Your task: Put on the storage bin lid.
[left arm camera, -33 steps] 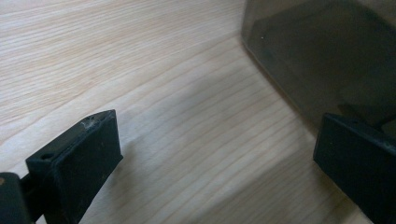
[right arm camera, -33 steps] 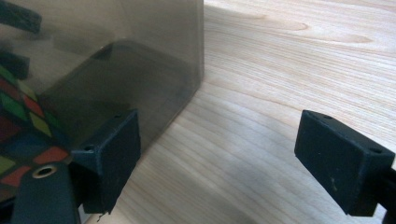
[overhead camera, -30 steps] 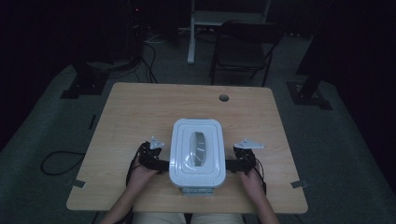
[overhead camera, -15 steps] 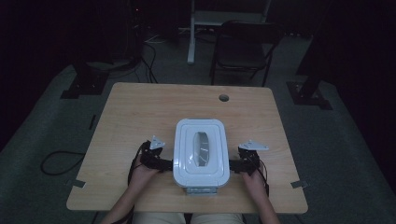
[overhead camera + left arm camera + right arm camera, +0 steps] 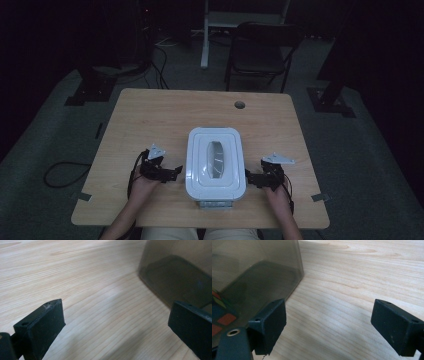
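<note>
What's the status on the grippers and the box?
Left gripper open, beside box. Right gripper open at its other side. Box lid on, upright on table. Nothing in the way.

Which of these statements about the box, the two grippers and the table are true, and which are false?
1. The white lid is on the storage box. True.
2. The left gripper is shut on the lid. False: its jaws stand wide open beside the box.
3. The right gripper is open, beside the box. True.
4. The box stands at the far edge of the wooden table. False: it stands near the person's edge, between both grippers.
5. The box walls are tinted and see-through. True.
</note>
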A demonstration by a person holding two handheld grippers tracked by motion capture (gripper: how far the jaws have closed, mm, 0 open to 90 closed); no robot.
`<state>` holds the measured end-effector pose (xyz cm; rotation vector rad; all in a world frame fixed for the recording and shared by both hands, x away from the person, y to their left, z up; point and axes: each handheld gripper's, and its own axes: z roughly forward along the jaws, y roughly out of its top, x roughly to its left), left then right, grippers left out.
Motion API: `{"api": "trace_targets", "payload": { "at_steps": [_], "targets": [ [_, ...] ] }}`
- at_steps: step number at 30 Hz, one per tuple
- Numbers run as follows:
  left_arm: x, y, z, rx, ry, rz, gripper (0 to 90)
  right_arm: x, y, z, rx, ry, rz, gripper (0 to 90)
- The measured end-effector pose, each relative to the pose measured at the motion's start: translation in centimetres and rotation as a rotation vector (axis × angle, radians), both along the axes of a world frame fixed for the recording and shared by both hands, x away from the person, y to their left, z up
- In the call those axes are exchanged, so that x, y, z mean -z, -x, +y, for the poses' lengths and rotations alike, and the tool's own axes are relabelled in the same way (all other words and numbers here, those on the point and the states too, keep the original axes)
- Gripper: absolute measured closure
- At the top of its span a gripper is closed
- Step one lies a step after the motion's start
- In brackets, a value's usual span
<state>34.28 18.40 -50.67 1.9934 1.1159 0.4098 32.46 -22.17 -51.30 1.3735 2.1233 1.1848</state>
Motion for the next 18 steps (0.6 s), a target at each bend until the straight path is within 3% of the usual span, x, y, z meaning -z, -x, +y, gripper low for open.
{"api": "trace_targets", "payload": {
  "at_steps": [7,18],
  "targets": [
    [-0.1,0.1,1.5,-0.039,0.007,0.027,1.4,0.0,0.3,-0.8,0.042,0.015,-0.012,12.9],
    [-0.5,0.5,3.4,-0.098,0.008,0.025,1.4,0.3,0.9,-1.9,0.107,0.065,-0.014,12.9]
  ]
}}
